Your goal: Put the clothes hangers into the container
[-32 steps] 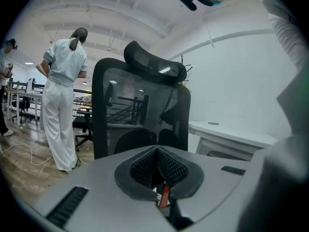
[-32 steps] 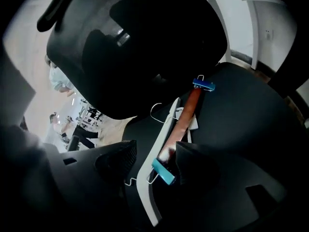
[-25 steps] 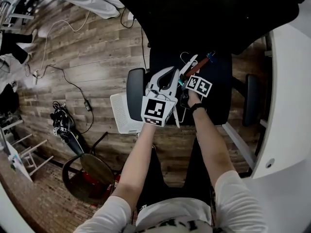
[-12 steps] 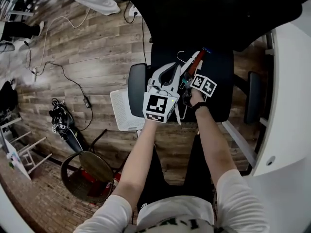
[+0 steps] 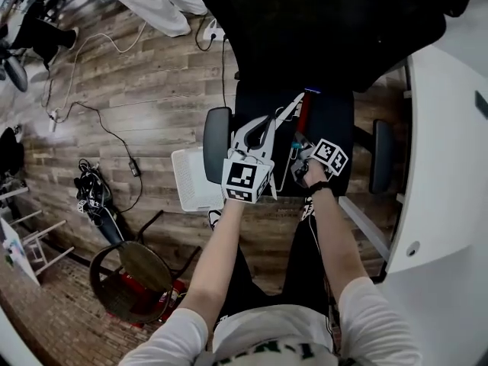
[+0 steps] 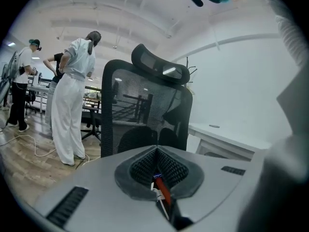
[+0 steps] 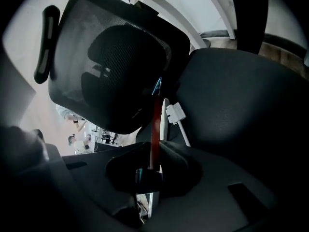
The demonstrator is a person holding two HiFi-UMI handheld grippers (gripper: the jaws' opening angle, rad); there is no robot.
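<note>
Over the black chair seat (image 5: 335, 117) I hold a bundle of hangers: a red hanger (image 5: 304, 117) and a white hanger (image 5: 288, 114). My white left gripper (image 5: 268, 122) is shut, and in the left gripper view a red bar with a white clip (image 6: 161, 190) sits between its pads. My dark right gripper (image 5: 299, 145) has just been closing. In the right gripper view the red hanger (image 7: 155, 122) runs up out of its jaws, with the white hanger's clip (image 7: 175, 114) beside it. The white container (image 5: 185, 180) stands on the floor left of the chair.
The chair's armrests (image 5: 216, 132) (image 5: 380, 155) flank the seat, and its mesh back (image 6: 145, 110) rises ahead. A white desk (image 5: 450, 204) curves along the right. Cables (image 5: 107, 128) and a round stool (image 5: 126, 277) lie at the left. People (image 6: 72, 95) stand beyond.
Both grippers have risen a little with the hangers. The right gripper has drawn nearer to me and rolled. The hangers now stand straighter above the seat.
</note>
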